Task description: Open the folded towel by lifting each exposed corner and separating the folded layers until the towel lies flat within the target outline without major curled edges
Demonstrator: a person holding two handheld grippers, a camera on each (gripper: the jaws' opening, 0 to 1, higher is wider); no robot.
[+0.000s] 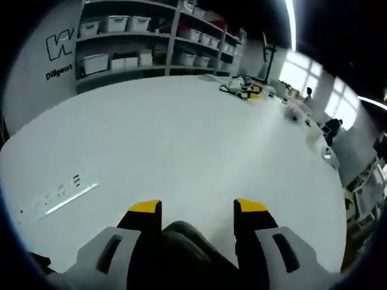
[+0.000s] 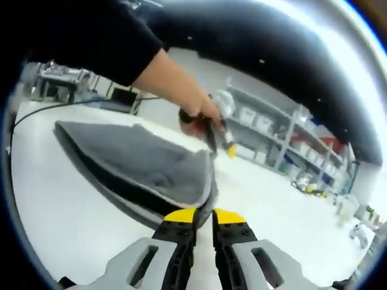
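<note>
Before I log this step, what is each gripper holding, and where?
The right gripper pinches the grey towel at its raised corner. The left gripper is open and holds nothing.

The towel (image 2: pixel 139 169) has its gripped corner hidden between the right gripper (image 2: pixel 204 216) jaws. Beyond the towel, the left gripper (image 2: pixel 222 144) is mostly covered by the hand (image 2: pixel 202 115); its jaw state is unreadable there.

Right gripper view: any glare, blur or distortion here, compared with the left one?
Right gripper view: bright glare along the upper right, the person's hand slightly motion-blurred, towel reasonably sharp. Left gripper view: fisheye bends the white table; windows blown out.
</note>
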